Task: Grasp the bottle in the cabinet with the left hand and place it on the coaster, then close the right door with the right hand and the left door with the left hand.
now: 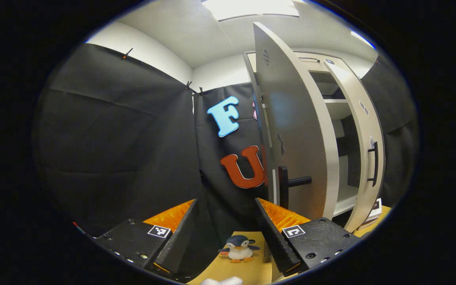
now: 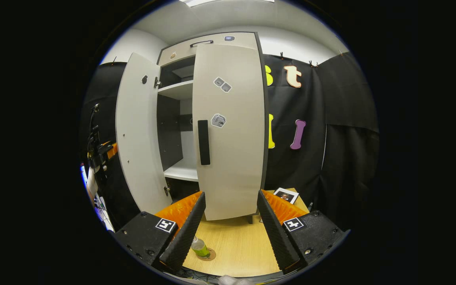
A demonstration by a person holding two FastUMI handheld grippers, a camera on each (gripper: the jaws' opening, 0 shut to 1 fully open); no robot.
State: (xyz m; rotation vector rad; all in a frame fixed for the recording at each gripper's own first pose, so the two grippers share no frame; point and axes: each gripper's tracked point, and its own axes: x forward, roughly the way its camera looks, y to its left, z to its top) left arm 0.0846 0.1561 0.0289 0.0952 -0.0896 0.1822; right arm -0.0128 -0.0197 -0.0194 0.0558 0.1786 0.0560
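Closing stage: I see the bottle [image 2: 199, 247] standing on the coaster [image 2: 208, 255], right door [image 2: 230, 130] shut.
Left door [image 1: 291, 130]: light, stiff; I push near its handle [image 1: 291, 186].
Left gripper [image 1: 228, 229], right gripper [image 2: 230, 221]: jaws apart, empty.

The cabinet doors [image 2: 228, 130] look smooth, matt and laminate-like, with matt dark handles [image 2: 203, 142]. The table [image 2: 236, 245] shows pale wood grain. The bottle [image 2: 199, 247] is clear glossy plastic. The penguin toy [image 1: 239, 248] looks soft and plush.

No readable text, label, brand or number anywhere.
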